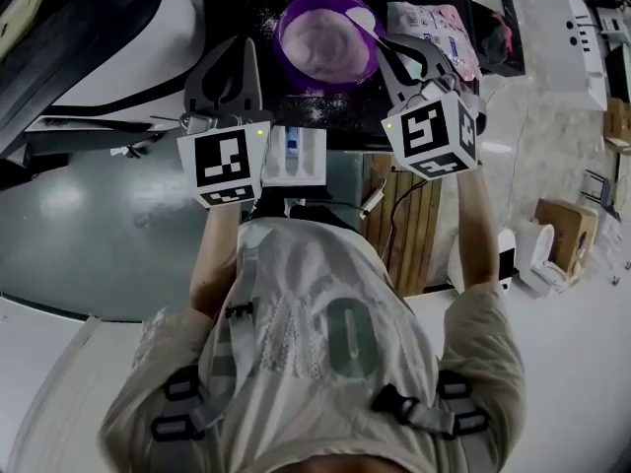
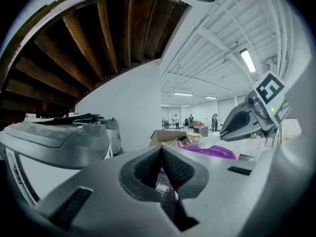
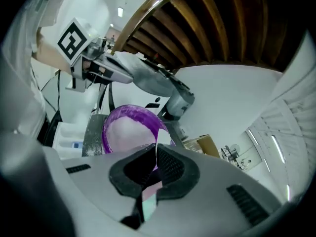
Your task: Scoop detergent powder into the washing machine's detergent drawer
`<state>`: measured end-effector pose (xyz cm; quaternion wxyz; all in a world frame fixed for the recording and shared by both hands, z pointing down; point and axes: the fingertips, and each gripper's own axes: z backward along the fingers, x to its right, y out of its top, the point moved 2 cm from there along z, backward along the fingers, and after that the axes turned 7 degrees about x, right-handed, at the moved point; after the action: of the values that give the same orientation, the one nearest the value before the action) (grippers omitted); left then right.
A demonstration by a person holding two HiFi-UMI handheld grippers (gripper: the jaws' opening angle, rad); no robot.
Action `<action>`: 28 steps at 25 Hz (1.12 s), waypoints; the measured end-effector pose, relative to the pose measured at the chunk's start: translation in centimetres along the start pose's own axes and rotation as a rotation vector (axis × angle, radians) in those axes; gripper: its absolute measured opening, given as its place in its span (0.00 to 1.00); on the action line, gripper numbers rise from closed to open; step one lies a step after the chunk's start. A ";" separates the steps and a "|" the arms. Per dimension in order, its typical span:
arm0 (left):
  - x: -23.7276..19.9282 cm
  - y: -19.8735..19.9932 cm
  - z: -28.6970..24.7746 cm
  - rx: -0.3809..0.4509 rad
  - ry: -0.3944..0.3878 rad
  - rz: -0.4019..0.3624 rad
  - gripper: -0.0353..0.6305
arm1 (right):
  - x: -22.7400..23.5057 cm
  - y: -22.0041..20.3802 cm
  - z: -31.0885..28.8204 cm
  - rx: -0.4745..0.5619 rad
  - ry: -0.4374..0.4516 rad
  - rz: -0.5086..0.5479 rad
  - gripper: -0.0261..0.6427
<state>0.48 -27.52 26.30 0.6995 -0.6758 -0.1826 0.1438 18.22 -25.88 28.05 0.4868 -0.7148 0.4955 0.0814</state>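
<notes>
A purple bowl (image 1: 317,37) of white detergent powder stands on the dark machine top. Just right of it, my right gripper (image 1: 381,40) is shut on the handle of a white spoon (image 1: 361,19), whose head hangs over the bowl's right rim. In the right gripper view the thin handle (image 3: 150,154) sits between the pads, with the bowl (image 3: 129,126) ahead. My left gripper (image 1: 240,49) is shut on nothing, to the left of the bowl. The white detergent drawer (image 1: 294,156) is pulled out below the bowl, between the two marker cubes. The left gripper view also shows the spoon (image 2: 209,142).
Spilled powder (image 1: 308,106) dusts the dark top in front of the bowl. A pink-printed packet (image 1: 432,28) lies right of the bowl. The machine's white and black lid (image 1: 99,57) rises at the left. A slatted wooden panel (image 1: 406,220) stands below right.
</notes>
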 end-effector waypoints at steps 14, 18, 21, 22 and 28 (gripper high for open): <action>-0.9 -2.3 0.6 -0.007 -0.003 0.031 0.08 | -1.3 -2.0 -6.6 -0.290 0.376 0.190 0.06; -1.3 -3.0 0.6 -0.017 -0.007 0.035 0.08 | -2.0 -1.9 -7.2 -0.328 0.417 0.170 0.06; -1.8 -3.4 0.6 -0.026 0.004 0.040 0.08 | -2.3 -1.8 -7.3 -0.346 0.451 0.180 0.06; -1.9 -3.5 0.7 -0.028 0.008 0.041 0.08 | -2.6 -1.8 -7.2 -0.352 0.466 0.179 0.06; -2.6 -3.9 0.7 -0.030 0.028 0.054 0.08 | -3.6 -1.8 -6.8 -0.390 0.543 0.124 0.06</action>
<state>-2.32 -28.26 30.02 0.6875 -0.6929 -0.1569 0.1504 15.36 -28.83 34.84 0.1851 -0.7585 0.6248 0.0108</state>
